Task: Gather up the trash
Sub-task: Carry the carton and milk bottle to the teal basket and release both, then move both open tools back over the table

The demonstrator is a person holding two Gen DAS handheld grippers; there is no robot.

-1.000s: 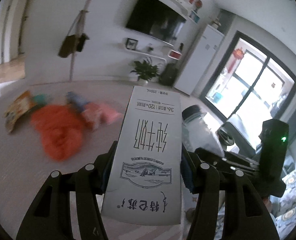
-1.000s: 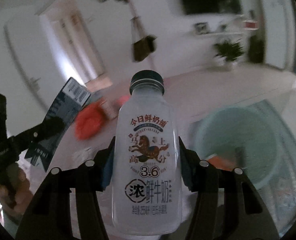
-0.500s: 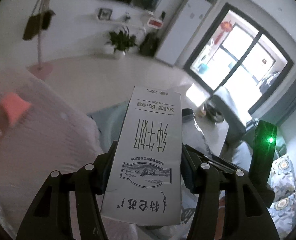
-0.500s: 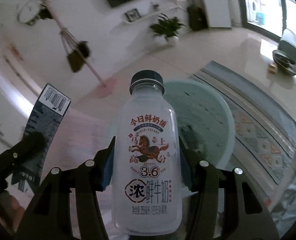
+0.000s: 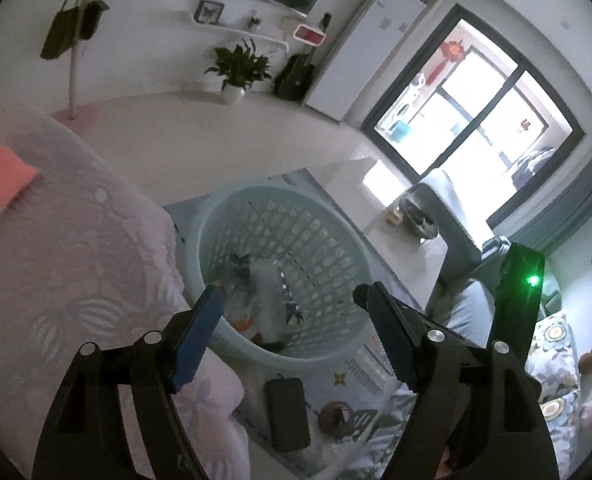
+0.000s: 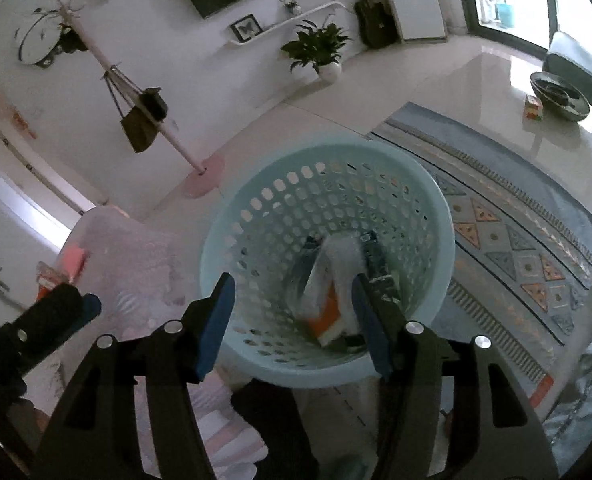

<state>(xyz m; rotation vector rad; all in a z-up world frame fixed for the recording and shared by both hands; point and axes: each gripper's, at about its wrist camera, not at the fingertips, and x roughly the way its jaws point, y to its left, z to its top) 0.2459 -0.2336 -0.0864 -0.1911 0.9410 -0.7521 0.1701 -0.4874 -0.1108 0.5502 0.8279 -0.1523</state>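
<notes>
Above the pale blue perforated plastic laundry basket point(image 6: 424, 216) on the floor, both grippers hang with jaws spread wide and nothing between them. At the bottom of the basket lies the trash point(image 6: 332, 280): a whitish bottle or carton, an orange-and-white packet and dark wrappers, blurred together. The left gripper point(image 5: 291, 336) is over the basket's near rim, beside the pink patterned bedspread point(image 5: 67, 264). The right gripper point(image 6: 291, 320) is over the same rim. A patterned blue rug point(image 6: 512, 216) lies under the basket's far side.

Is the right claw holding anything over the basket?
No: the right claw is open and empty above the basket, and the trash lies inside it.
</notes>
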